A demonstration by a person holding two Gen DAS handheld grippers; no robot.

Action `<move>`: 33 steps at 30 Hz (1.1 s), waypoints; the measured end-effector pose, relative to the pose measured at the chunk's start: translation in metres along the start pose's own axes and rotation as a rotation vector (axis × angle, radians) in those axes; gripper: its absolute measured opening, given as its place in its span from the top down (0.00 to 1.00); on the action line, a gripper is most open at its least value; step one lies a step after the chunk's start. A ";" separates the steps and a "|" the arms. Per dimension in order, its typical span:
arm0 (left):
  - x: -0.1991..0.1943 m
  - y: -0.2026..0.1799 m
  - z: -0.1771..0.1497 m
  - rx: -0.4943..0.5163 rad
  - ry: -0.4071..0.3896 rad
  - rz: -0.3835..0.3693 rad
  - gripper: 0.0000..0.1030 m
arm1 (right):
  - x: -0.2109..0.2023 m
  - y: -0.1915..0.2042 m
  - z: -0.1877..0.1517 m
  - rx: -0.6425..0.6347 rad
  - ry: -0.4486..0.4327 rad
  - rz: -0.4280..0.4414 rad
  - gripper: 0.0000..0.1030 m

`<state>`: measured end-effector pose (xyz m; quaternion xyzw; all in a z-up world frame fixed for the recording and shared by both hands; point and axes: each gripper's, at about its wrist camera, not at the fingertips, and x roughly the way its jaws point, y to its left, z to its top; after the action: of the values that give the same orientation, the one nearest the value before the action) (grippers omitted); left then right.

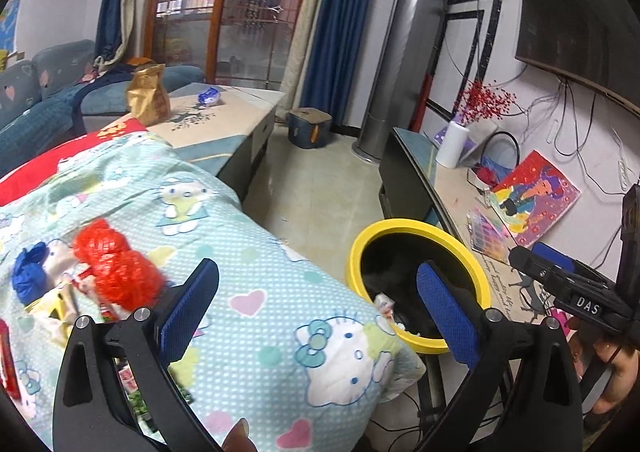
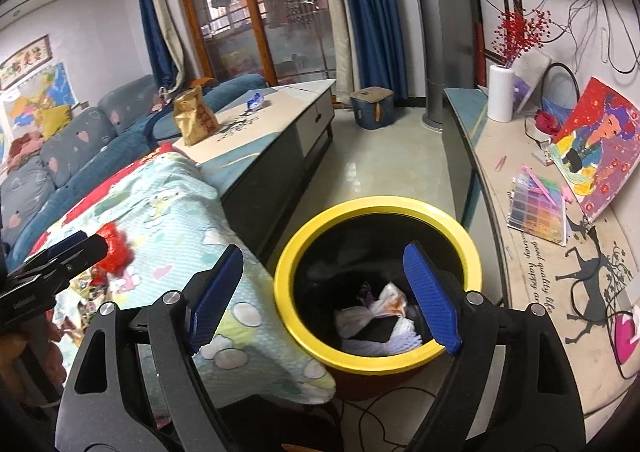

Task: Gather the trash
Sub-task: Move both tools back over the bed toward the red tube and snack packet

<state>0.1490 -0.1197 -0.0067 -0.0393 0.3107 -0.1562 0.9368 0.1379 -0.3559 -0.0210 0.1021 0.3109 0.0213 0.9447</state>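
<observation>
Crumpled white trash (image 2: pixel 380 312) inside the yellow-rimmed black bin (image 2: pixel 304 252) we see only ahead of our right hand-held gripper (image 2: pixel 324 298); both it and our left hand-held gripper (image 1: pixel 320 316) gape wide, empty.

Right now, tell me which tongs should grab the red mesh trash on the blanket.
Probably left. The left tongs stand open and empty close beside the red mesh trash, while the right tongs hang open over the yellow-rimmed bin.

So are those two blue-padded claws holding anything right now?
No. The left gripper and right gripper both stand open with nothing between their pads; the right one hangs above the yellow-rimmed black bin.
</observation>
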 end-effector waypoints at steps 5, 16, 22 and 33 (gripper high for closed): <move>-0.009 0.014 -0.002 -0.008 -0.014 0.033 0.06 | -0.003 0.014 -0.002 -0.024 -0.005 0.014 0.27; -0.030 0.053 -0.002 -0.065 -0.054 0.103 0.06 | -0.003 0.059 -0.010 -0.081 0.014 0.089 0.27; -0.041 0.079 -0.007 -0.108 -0.068 0.144 0.06 | -0.003 0.084 -0.013 -0.112 0.023 0.137 0.27; -0.064 0.132 -0.020 -0.188 -0.078 0.235 0.06 | 0.004 0.132 -0.017 -0.184 0.054 0.216 0.27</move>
<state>0.1238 0.0266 -0.0091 -0.0961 0.2895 -0.0139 0.9522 0.1337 -0.2236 -0.0098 0.0471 0.3203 0.1540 0.9335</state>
